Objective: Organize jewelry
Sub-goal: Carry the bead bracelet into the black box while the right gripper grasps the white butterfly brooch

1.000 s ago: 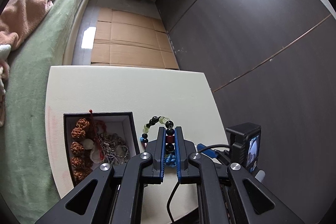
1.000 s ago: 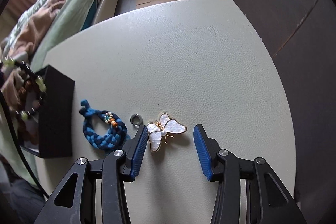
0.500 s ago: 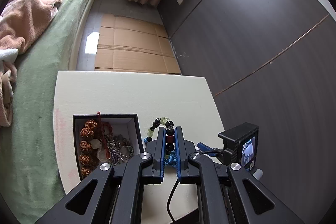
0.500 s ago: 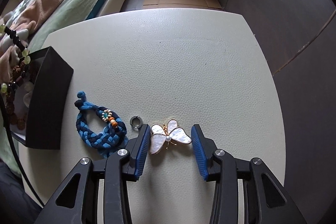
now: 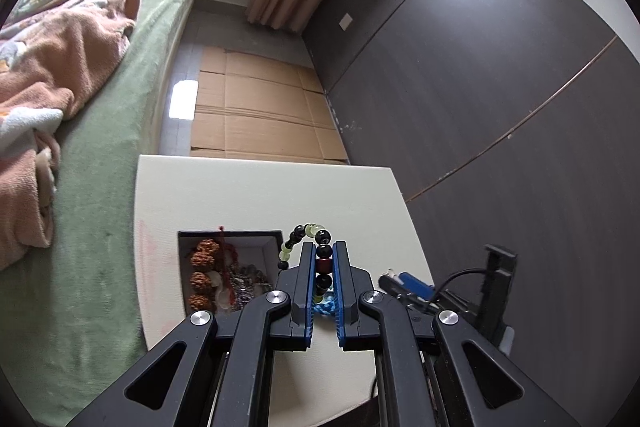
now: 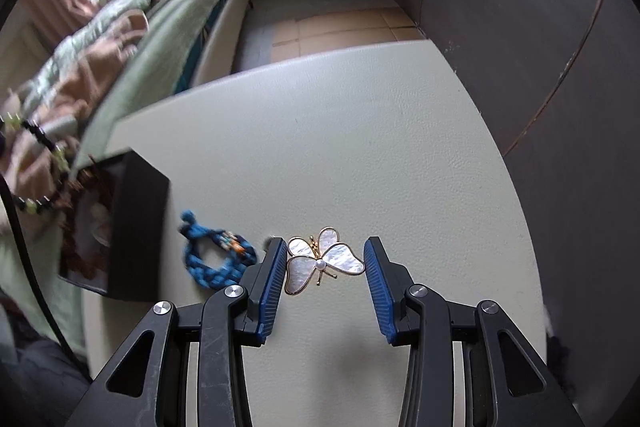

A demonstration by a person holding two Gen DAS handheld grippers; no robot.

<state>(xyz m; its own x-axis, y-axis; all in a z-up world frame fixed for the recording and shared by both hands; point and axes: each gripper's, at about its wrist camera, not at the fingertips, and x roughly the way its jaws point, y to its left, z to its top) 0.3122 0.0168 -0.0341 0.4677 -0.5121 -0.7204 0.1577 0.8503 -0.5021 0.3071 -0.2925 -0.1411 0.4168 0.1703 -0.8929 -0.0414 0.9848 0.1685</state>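
Observation:
My left gripper (image 5: 323, 247) is shut on a bracelet of black, green and red beads (image 5: 308, 230), which loops up from the jaws just right of the open black jewelry box (image 5: 230, 235). In the box lie brown seed beads and a silver chain. My right gripper (image 6: 324, 241) is shut on a pearly butterfly brooch (image 6: 324, 261) with a gold rim, held by its wing tips just above the table. A blue braided bracelet (image 6: 218, 255) lies on the table left of it, beside the box (image 6: 136, 227). The bead bracelet (image 6: 40, 143) also dangles at the left edge of the right wrist view.
The cream table (image 6: 360, 131) is bare beyond the brooch. A green bed (image 5: 100, 187) with a pink blanket runs along its left side. A dark wall (image 5: 500, 107) lies to the right, and flattened cardboard (image 5: 256, 123) covers the floor beyond the table.
The right jaws narrowed onto the butterfly brooch and lifted it off the table. The left gripper rose with the bead bracelet still held, and the box now sits closer under it.

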